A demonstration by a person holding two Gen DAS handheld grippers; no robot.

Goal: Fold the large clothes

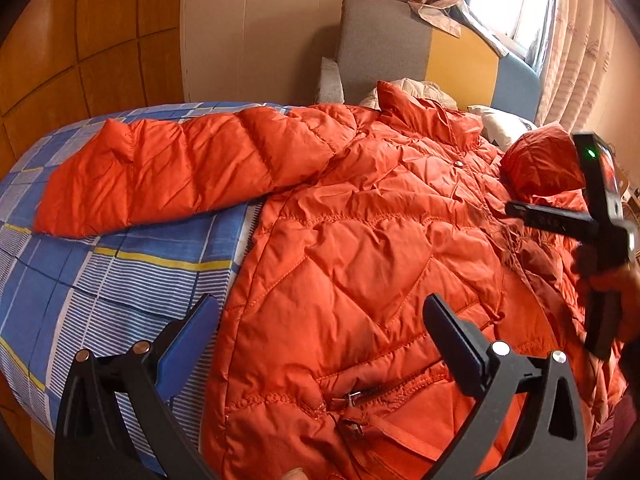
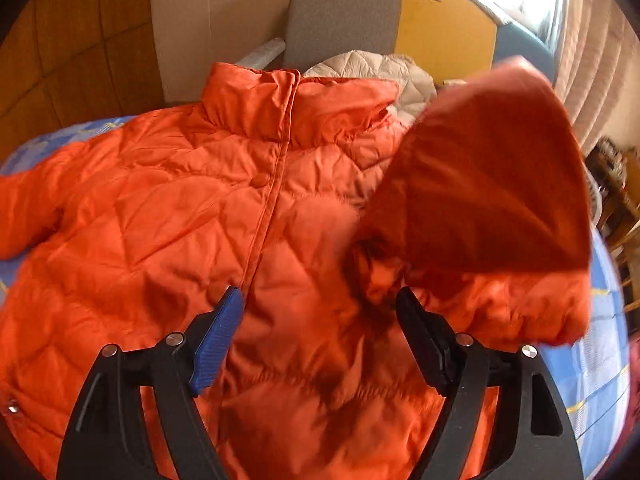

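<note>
An orange quilted puffer jacket (image 1: 360,248) lies front up on the bed, collar toward the headboard; it fills the right wrist view (image 2: 160,220). Its left sleeve (image 1: 168,168) stretches out flat to the left over the bedsheet. Its right sleeve (image 2: 488,200) is up in the air, blurred, over the jacket's right side; it also shows in the left wrist view (image 1: 540,164). My left gripper (image 1: 320,320) is open and empty above the jacket's lower left front near a zipped pocket (image 1: 360,396). My right gripper (image 2: 320,312) is open just above the jacket's middle; its body shows at the right in the left wrist view (image 1: 600,220).
The bed has a blue checked sheet (image 1: 100,272). A grey, yellow and blue headboard (image 1: 420,52) stands behind, with a cream quilted garment (image 2: 380,68) and a pillow (image 1: 500,124) by it. Wooden wall panels (image 1: 80,40) are left; a curtained window (image 1: 560,20) is right.
</note>
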